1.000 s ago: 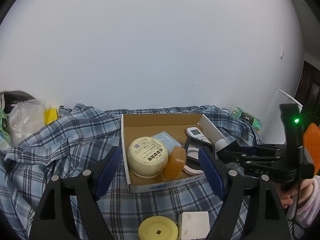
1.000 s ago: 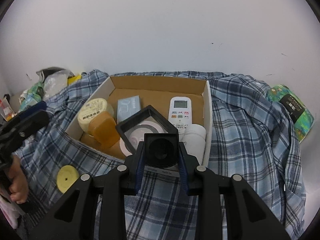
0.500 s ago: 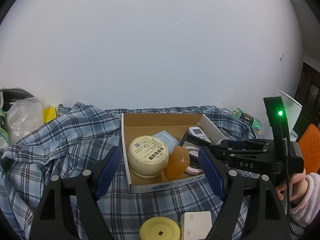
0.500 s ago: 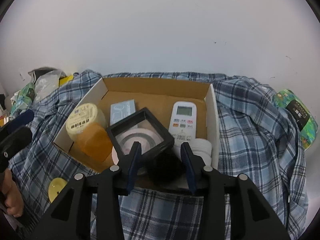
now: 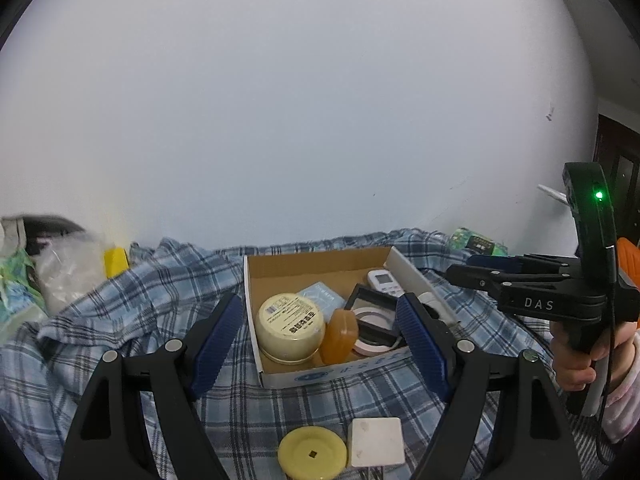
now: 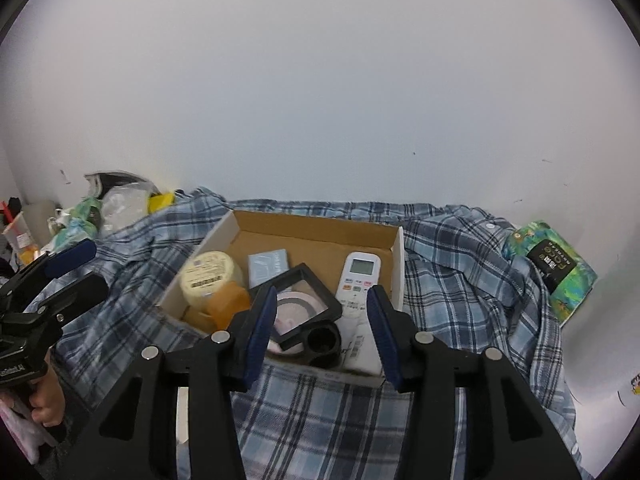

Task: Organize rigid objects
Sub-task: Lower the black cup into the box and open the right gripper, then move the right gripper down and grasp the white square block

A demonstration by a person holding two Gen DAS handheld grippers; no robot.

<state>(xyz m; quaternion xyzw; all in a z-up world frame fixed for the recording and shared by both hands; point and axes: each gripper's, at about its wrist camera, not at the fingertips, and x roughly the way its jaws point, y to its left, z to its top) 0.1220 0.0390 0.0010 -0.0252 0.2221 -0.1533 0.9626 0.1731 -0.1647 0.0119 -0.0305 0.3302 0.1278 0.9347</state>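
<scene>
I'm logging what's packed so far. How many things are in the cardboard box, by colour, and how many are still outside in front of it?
In the cardboard box:
Cream jar: 1
Orange case: 1
Pale blue packet: 1
White remote: 1
Black frame: 1
Black cylinder: 1
On the cloth in front:
Yellow lid: 1
White block: 1
Total: 8

left tool open, right tool open

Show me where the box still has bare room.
Bare floor along the box's back wall, behind the blue card and remote. The front is crowded: tub, orange case, black frame, black cup.
</scene>
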